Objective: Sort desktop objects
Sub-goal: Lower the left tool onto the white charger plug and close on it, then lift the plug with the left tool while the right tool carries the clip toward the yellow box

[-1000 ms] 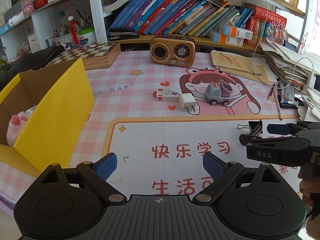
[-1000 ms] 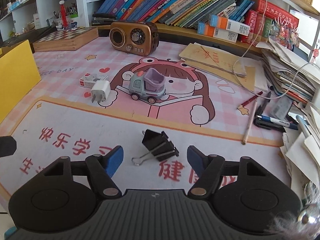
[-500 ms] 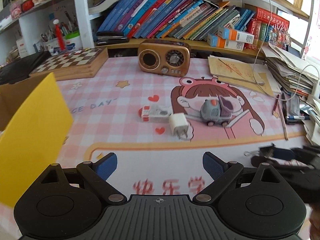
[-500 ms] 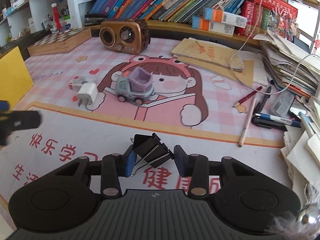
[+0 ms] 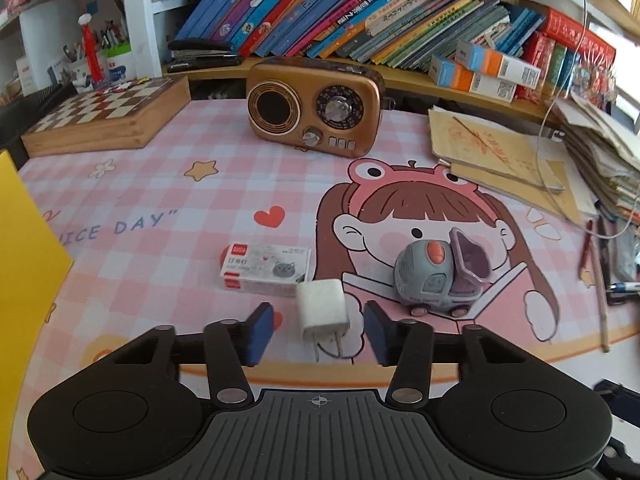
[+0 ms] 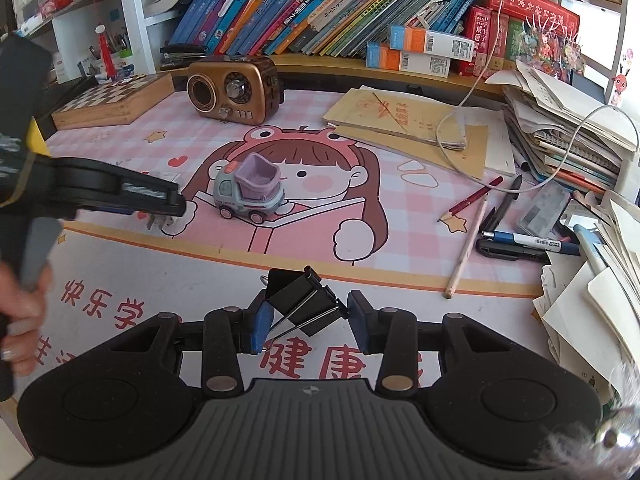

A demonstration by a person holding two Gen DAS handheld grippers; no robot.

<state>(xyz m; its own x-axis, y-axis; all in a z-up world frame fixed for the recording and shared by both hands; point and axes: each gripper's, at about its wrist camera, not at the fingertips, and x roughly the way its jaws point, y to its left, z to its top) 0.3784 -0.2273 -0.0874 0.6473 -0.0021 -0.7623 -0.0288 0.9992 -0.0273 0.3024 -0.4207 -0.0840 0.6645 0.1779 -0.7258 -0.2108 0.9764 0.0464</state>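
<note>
Since a second ago both grippers advanced: right gripper (image 6: pixel 306 322) jaws pinch the binder clip (image 6: pixel 304 300) at lower centre; left gripper (image 5: pixel 319 330) jaws, half-open, straddle the white charger (image 5: pixel 323 310). Next: close, lift.

Left wrist view low over tabletop (image 5: pixel 168 200), facing bookshelf (image 5: pixel 360 12), right wrist view likewise, rightward, both sharing radio (image 5: pixel 314 106), toy truck (image 6: pixel 250 192).

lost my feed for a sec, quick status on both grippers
Left gripper open, jaws straddling white charger, not closed. Right gripper shut on black binder clip. Staple box and toy truck close beside charger.
</note>
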